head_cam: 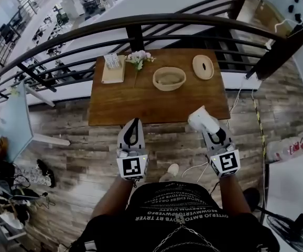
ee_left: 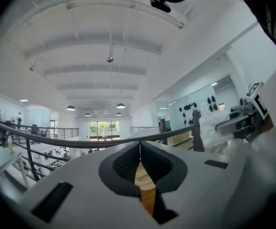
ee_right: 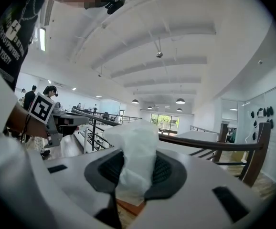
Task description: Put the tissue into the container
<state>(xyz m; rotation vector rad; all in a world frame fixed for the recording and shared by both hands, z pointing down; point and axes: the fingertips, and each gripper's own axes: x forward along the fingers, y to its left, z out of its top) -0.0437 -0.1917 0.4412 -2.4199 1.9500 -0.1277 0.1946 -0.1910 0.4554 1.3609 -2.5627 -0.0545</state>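
White tissue (ee_right: 133,156) is bunched between the jaws of my right gripper (head_cam: 212,133). The jaws are clamped on it, and the wad bulges out past the tips. From where I steer, that gripper hangs at 1 o'clock, with the tissue right at the near edge of the wooden table (head_cam: 115,106). My left gripper (head_cam: 134,124) hangs at 11 o'clock, level with the other, over the plank floor (head_cam: 78,156). Its jaws are pressed together with nothing between them.

On the tabletop the woven container (head_cam: 169,79) sits at 12 o'clock, toward the far edge and well apart from the tissue. An oval slotted lid (head_cam: 203,66) lies flat just beside it at its 2 o'clock. A tissue box (head_cam: 113,69) stands at the container's 9 o'clock, and a small bunch of flowers (head_cam: 139,58) is between them. A dark railing (head_cam: 141,22) curves behind the table.
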